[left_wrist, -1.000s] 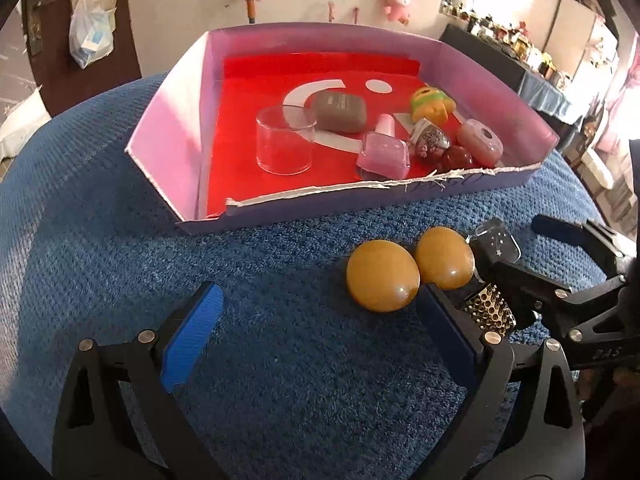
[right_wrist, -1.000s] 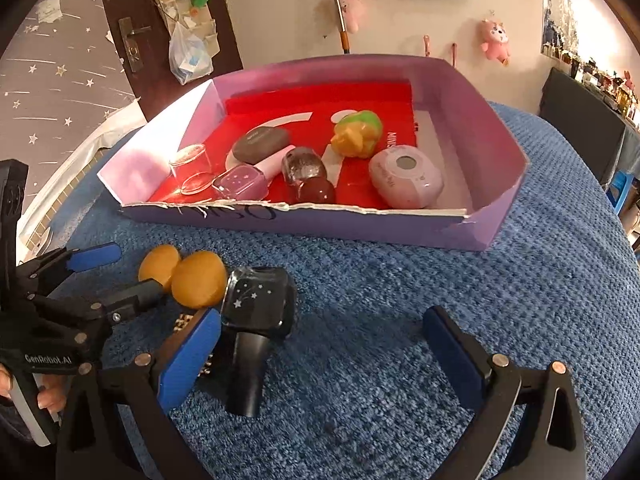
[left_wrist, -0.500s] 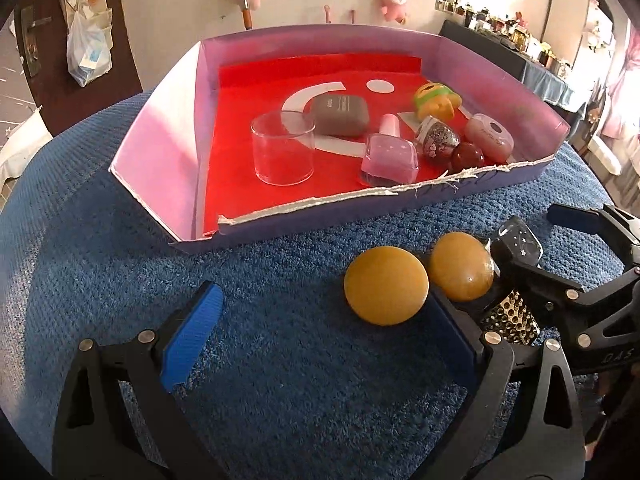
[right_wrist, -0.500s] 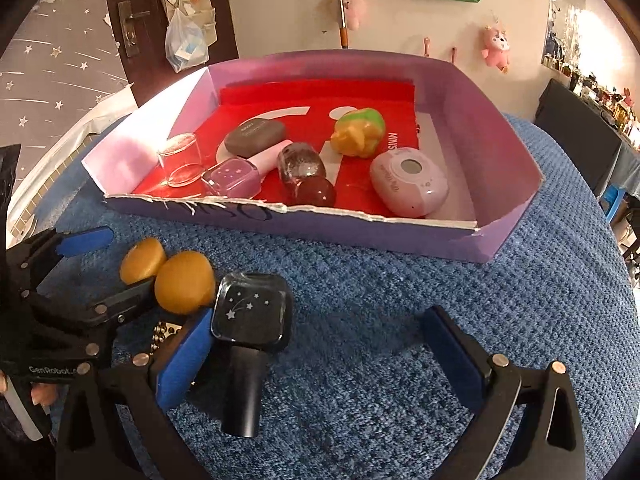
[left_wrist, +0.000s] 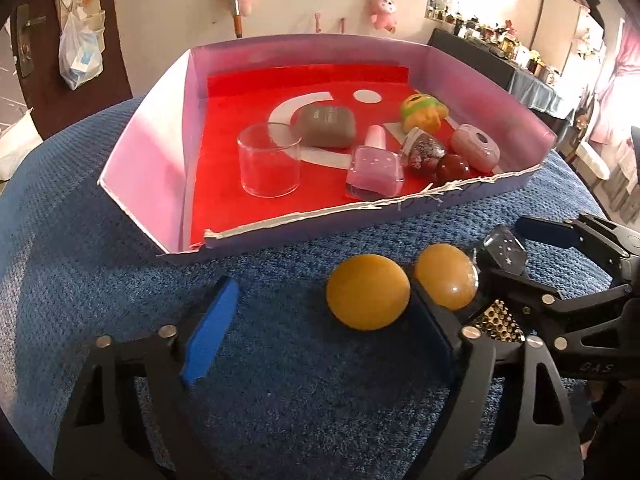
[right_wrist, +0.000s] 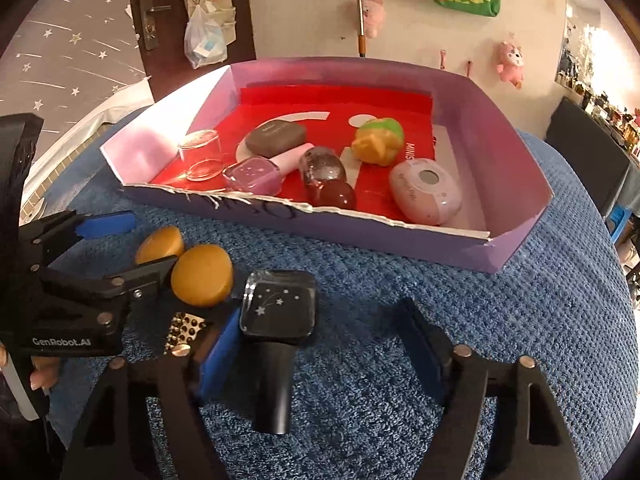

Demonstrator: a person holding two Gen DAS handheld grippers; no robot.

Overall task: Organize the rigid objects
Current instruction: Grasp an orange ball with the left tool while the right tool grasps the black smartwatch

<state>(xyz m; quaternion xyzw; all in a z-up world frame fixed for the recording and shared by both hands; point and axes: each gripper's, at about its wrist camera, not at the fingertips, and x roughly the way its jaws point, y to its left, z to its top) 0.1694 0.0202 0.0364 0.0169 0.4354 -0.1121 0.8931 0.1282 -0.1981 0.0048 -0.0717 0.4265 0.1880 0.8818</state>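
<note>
Two amber round stones lie on the blue cloth: one (left_wrist: 367,290) between my left gripper's open fingers, the other (left_wrist: 446,276) just outside its right finger. My left gripper (left_wrist: 320,328) is open and low over the cloth. A black bottle with a clear starred cap (right_wrist: 280,307) lies between my right gripper's open fingers; my right gripper (right_wrist: 320,344) is open around it. The cap also shows in the left wrist view (left_wrist: 505,249). A gold studded object (right_wrist: 185,329) lies under the fingers.
A purple box with a red floor (left_wrist: 160,128) stands behind, holding a clear glass (left_wrist: 269,165), a grey case (left_wrist: 326,126), a pink bottle (left_wrist: 374,170), a yellow-green toy (left_wrist: 422,112), a dark red ball (left_wrist: 452,166) and a pink device (left_wrist: 476,152). The torn front wall (right_wrist: 360,226) is low.
Both grippers have moved forward and lower. The left fingers now straddle the left amber stone; the right fingers now flank the black bottle.
</note>
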